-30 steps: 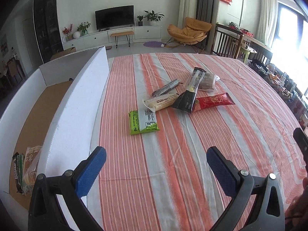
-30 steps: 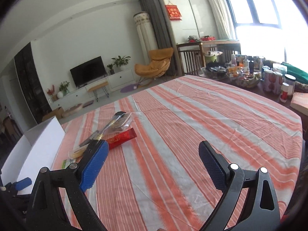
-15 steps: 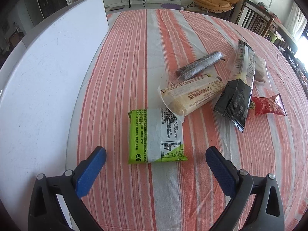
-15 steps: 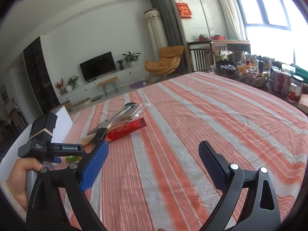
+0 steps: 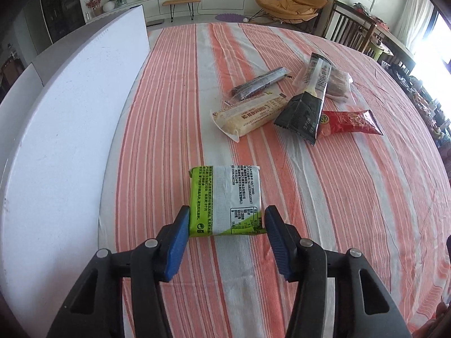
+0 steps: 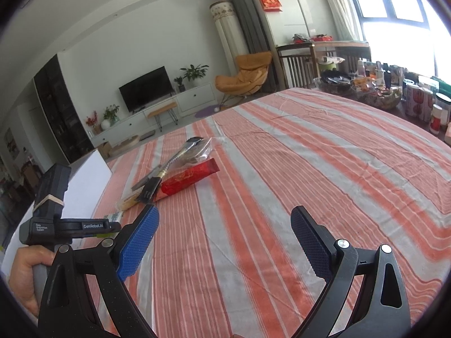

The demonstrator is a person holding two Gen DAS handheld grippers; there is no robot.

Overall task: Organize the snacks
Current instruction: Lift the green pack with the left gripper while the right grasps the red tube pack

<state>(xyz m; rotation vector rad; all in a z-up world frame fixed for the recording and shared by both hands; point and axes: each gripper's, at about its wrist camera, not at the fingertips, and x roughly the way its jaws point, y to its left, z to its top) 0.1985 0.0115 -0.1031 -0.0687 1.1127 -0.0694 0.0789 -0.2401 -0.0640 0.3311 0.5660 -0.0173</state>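
The left gripper [image 5: 227, 221] is bracketing the green packet [image 5: 225, 201] at lower centre, jaws touching its edges, grip unconfirmed; squeeze evenly; the right gripper [image 6: 224, 238] is idling, jaws apart.

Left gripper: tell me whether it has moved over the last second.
Yes. The left gripper went forward and down to the green snack packet, its fingers closing in on the packet's sides, beside the white box.

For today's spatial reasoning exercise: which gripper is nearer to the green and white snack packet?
Left. The left gripper straddles the green and white snack packet, fingers at its sides. The right gripper hovers open, farther right.
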